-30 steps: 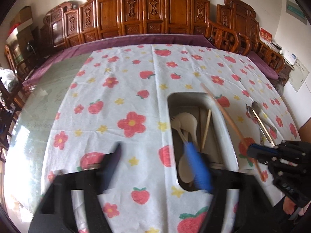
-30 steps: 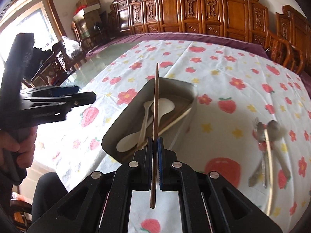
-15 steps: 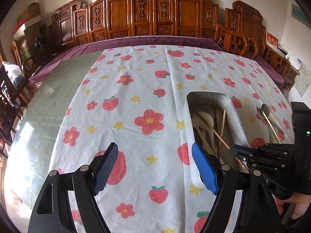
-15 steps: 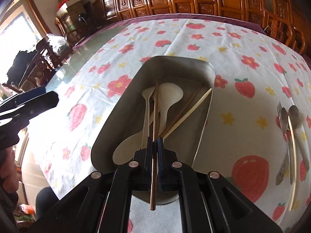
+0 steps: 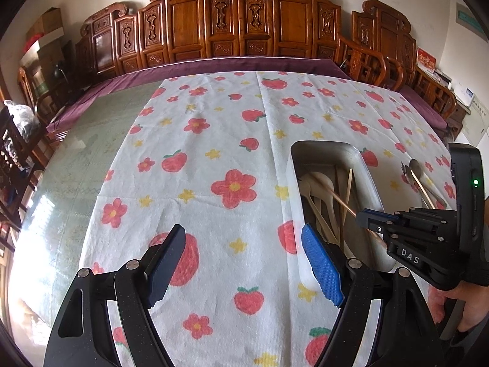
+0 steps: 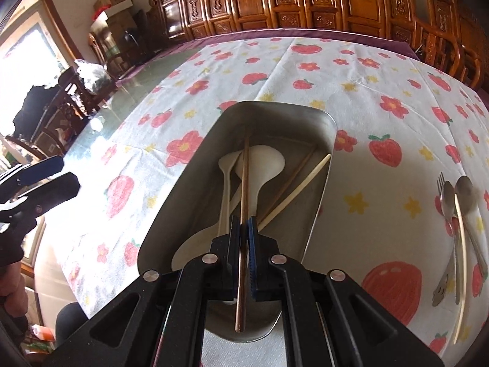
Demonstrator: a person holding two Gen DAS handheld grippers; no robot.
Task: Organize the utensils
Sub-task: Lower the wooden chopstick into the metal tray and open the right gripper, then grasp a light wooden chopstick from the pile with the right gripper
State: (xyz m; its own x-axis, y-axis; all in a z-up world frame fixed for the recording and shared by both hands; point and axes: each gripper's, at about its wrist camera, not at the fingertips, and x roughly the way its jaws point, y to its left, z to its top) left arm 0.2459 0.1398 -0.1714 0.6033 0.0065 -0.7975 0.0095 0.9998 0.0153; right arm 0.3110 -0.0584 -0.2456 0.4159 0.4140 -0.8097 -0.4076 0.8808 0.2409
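My right gripper (image 6: 243, 218) is shut on a brown chopstick (image 6: 244, 177), low over the near end of the metal tray (image 6: 275, 113). The stick's far end reaches over the white spoons (image 6: 266, 159) in the tray. A pale chopstick (image 6: 299, 189) and another brown one (image 6: 293, 177) lean along the tray's right wall. In the left wrist view, my left gripper (image 5: 243, 232) hangs open above the strawberry tablecloth, left of the tray (image 5: 324, 146). The right gripper (image 5: 363, 214) shows there with its chopstick (image 5: 336, 198) slanting into the tray.
Right of the tray, metal spoons and a fork (image 6: 458, 202) lie together on the cloth with a pale chopstick (image 6: 461, 244) across them. Carved wooden chairs (image 5: 232, 21) line the table's far edge. Bare glass tabletop (image 5: 76, 159) lies to the left of the cloth.
My right gripper came forward and down over the tray, bringing the brown chopstick from above it to low over the spoons. The left gripper stays open and hardly moved.
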